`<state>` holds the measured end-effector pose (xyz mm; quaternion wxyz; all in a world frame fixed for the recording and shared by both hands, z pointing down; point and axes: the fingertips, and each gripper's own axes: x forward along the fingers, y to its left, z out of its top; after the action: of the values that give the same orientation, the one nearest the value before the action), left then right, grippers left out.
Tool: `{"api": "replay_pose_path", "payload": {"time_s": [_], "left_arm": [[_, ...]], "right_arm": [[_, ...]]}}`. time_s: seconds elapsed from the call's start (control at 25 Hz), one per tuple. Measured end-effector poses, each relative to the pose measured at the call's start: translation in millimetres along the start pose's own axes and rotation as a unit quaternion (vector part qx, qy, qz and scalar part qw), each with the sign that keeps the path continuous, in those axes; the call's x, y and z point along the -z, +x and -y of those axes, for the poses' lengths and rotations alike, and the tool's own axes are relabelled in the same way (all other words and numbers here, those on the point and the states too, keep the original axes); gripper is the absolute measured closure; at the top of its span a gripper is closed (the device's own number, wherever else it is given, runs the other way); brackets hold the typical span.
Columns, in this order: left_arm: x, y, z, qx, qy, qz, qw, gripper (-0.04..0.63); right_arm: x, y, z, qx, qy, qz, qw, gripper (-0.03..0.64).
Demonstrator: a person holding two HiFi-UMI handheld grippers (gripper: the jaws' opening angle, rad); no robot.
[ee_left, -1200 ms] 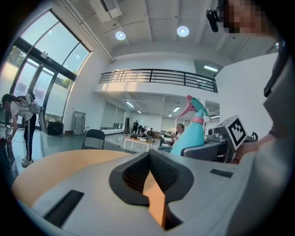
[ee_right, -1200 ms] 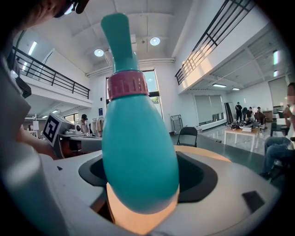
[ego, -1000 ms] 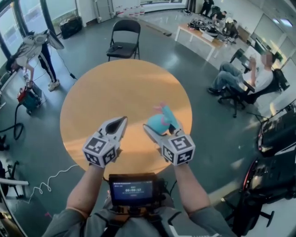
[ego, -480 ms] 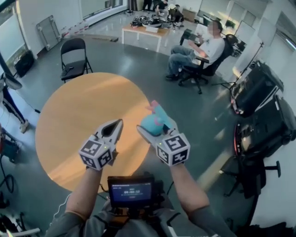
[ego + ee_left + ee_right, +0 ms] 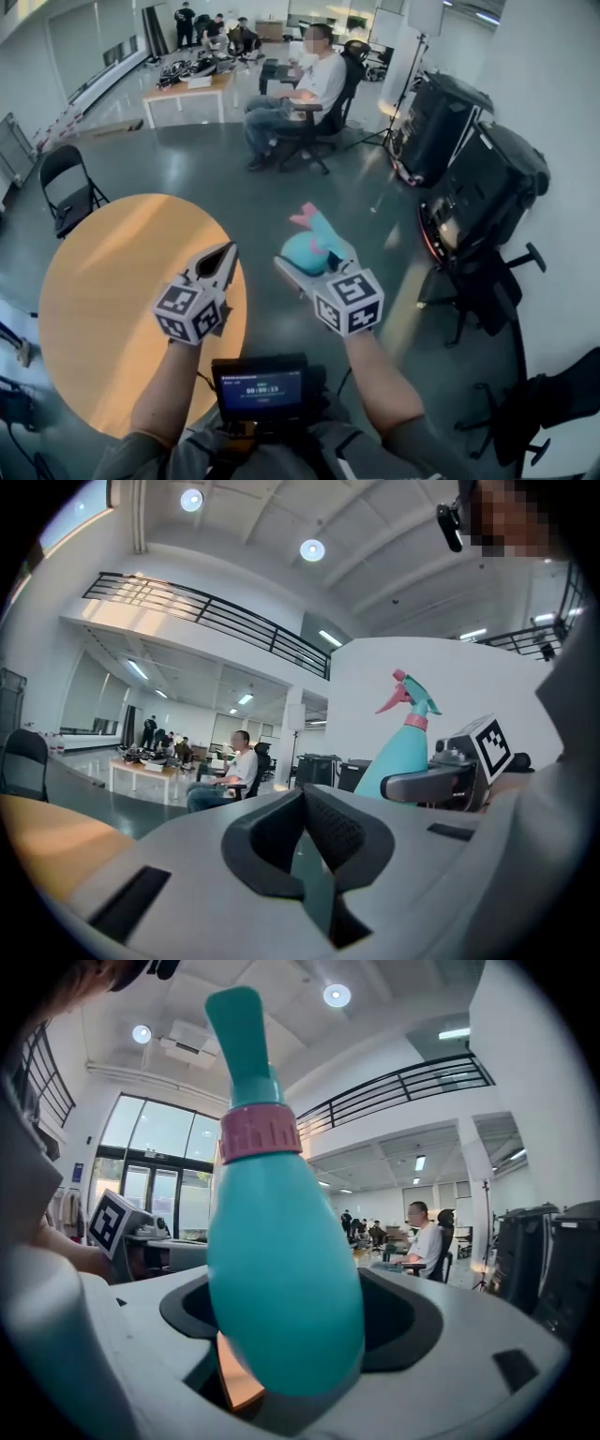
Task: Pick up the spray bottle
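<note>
A teal spray bottle with a pink collar and pink trigger is held upright between the jaws of my right gripper, which is shut on its fat body. It hangs in the air off the right edge of the round wooden table. The right gripper view is filled by the bottle, with the right gripper pressing on both sides. My left gripper is shut and empty, level beside the right one. In the left gripper view the left gripper has its pads together, and the bottle stands to its right.
A person sits on an office chair beyond the grippers. Black equipment cases stand at the right. A black folding chair is at the far left, and a cluttered bench stands at the back. A small screen hangs at my chest.
The whole view has swung to the right: the table slid from the middle to the left. Both grippers travelled along side by side, the bottle still held in the right one.
</note>
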<state>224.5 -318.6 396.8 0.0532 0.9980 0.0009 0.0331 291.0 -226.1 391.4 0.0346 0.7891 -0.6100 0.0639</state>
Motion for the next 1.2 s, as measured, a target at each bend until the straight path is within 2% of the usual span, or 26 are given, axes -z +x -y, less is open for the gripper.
{"api": "replay_pose_path", "payload": {"time_s": [0.28, 0.48, 0.64, 0.84, 1.2], "left_arm": [[0.5, 65.2, 54.1, 0.073, 0.008, -0.008, 0.9972, 0.594], [4.5, 87.6, 74.6, 0.105, 0.013, -0.017, 0.9942, 0.594], [6.6, 105.8, 79.9, 0.117, 0.009, -0.019, 0.9929, 0.594], [13.0, 115.1, 88.1, 0.138, 0.024, -0.024, 0.9899, 0.594], [7.8, 122.4, 78.6, 0.138, 0.023, -0.024, 0.9898, 0.594]], "right_arm": [[6.3, -62.3, 72.5, 0.093, 0.013, -0.001, 0.996, 0.192], [19.3, -90.5, 102.4, 0.140, 0.028, -0.008, 0.990, 0.192], [25.5, -96.7, 118.4, 0.160, 0.029, -0.011, 0.987, 0.193], [32.8, -94.3, 128.7, 0.173, 0.040, -0.003, 0.984, 0.193], [30.3, -81.5, 133.4, 0.180, 0.036, -0.005, 0.983, 0.196]]}}
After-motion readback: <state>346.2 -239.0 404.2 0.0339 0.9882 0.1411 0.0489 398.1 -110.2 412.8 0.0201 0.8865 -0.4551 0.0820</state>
